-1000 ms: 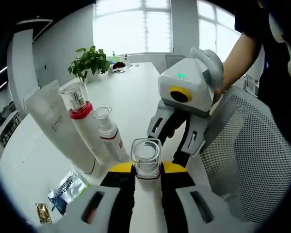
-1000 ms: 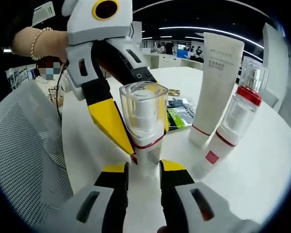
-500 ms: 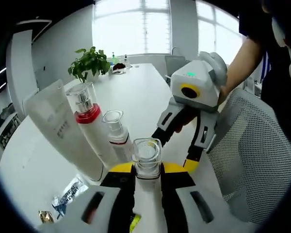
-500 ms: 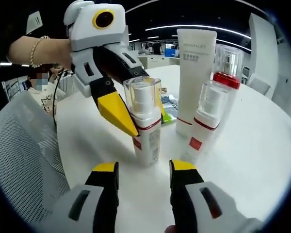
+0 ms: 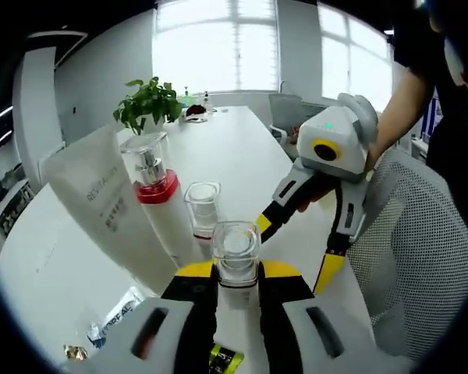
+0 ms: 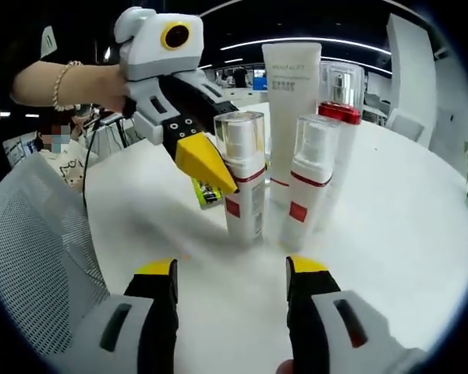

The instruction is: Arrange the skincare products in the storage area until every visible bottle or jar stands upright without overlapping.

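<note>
My left gripper is shut on a small white bottle with a clear cap. In the right gripper view that bottle stands upright on the white table, with the left gripper reaching in from the upper left. Close beside it stand a second small clear-capped bottle, a tall white tube and a red-collared bottle, all upright. My right gripper is open a short way in front of the group, holding nothing. It also hangs at the right of the left gripper view.
Flat sachets lie on the table near the bottles. A grey mesh chair stands at the table's edge, where a person's arm reaches in. A potted plant sits far back on the table.
My right gripper let go of the clear-capped bottle, opened and drew back. My left gripper kept hold and brought the bottle up beside the other small bottle.
</note>
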